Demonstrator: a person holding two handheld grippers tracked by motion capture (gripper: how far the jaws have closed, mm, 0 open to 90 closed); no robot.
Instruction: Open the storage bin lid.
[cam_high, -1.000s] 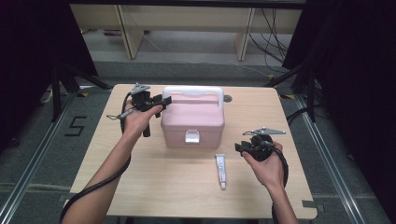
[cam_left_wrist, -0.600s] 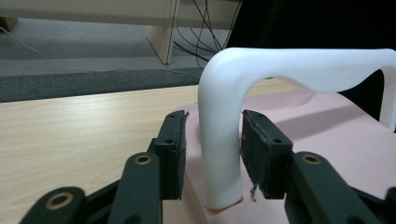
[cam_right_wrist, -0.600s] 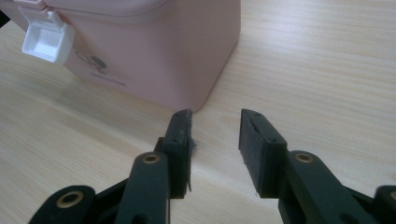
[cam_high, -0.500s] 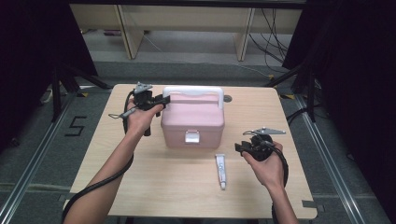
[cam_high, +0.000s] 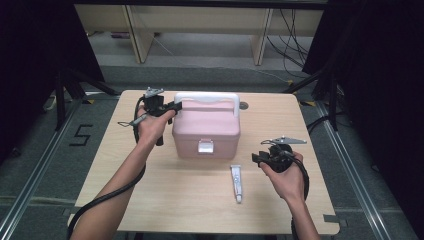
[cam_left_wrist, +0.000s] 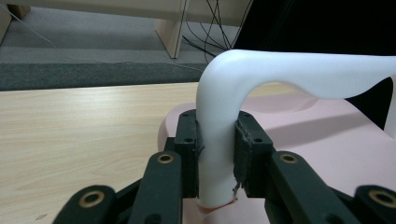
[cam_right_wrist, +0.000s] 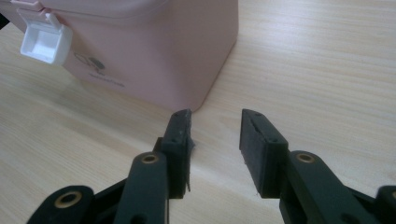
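**At table centre: box held by its handle**

Mid-table, pink box (cam_high: 206, 131) sits shut, latch facing the person. Left gripper (cam_left_wrist: 217, 154) clamps white handle (cam_left_wrist: 280, 70) at its left post, prob. to steady/lift. Right gripper (cam_right_wrist: 215, 140) hangs open nearby w/ nothing in it; tube (cam_high: 236, 183) lies just beside.

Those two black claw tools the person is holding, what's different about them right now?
The left gripper is clamped on the white handle of the pink box; the right gripper is open and holds nothing. The left one sits up at the box's top corner, while the right one hovers low over the table, beside the box and near a small tube. Both have the same black two-jaw build and a trailing cable.
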